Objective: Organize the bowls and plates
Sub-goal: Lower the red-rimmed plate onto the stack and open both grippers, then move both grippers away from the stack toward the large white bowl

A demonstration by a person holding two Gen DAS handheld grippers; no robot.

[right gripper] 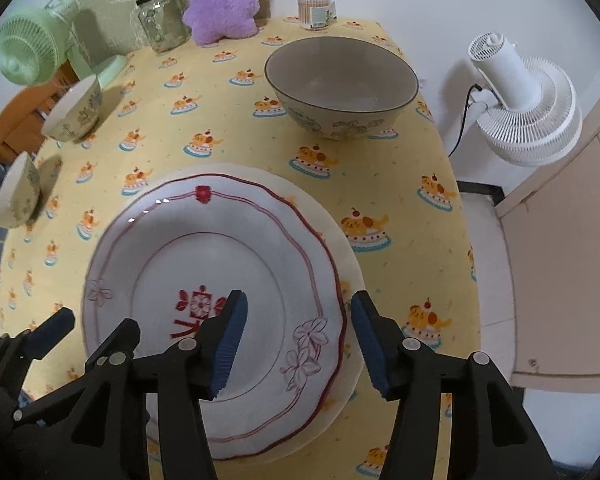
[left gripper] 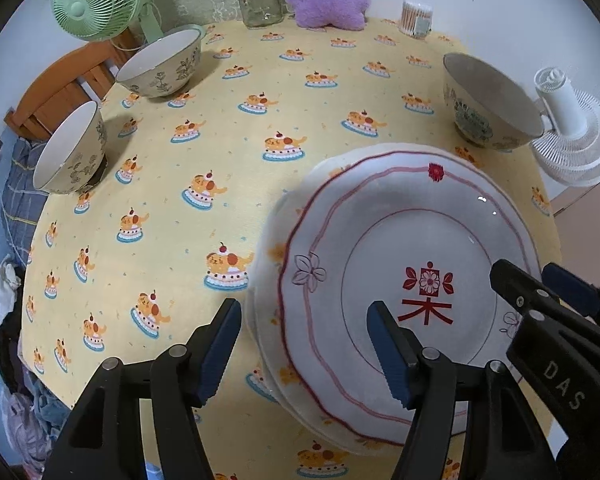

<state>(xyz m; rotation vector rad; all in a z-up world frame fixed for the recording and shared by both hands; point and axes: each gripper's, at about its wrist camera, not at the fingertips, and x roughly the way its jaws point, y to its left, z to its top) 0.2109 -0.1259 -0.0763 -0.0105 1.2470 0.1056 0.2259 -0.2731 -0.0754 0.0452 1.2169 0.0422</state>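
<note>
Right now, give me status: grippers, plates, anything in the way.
Left gripper, right gripper open, straddling opposite rims. Red-trimmed plate stacked on plain plate. Three bowls apart, nothing blocking.

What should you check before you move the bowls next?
1. Left gripper open and holding nothing: ok.
2. Right gripper open and holding nothing: ok.
3. Red-rimmed plate sits on the plain plate: ok.
4. Big bowl upright with nothing inside: ok.
5. Two small floral bowls upright, apart from each other: ok.
6. Small bowls fit inside the big bowl: cannot tell.
</note>
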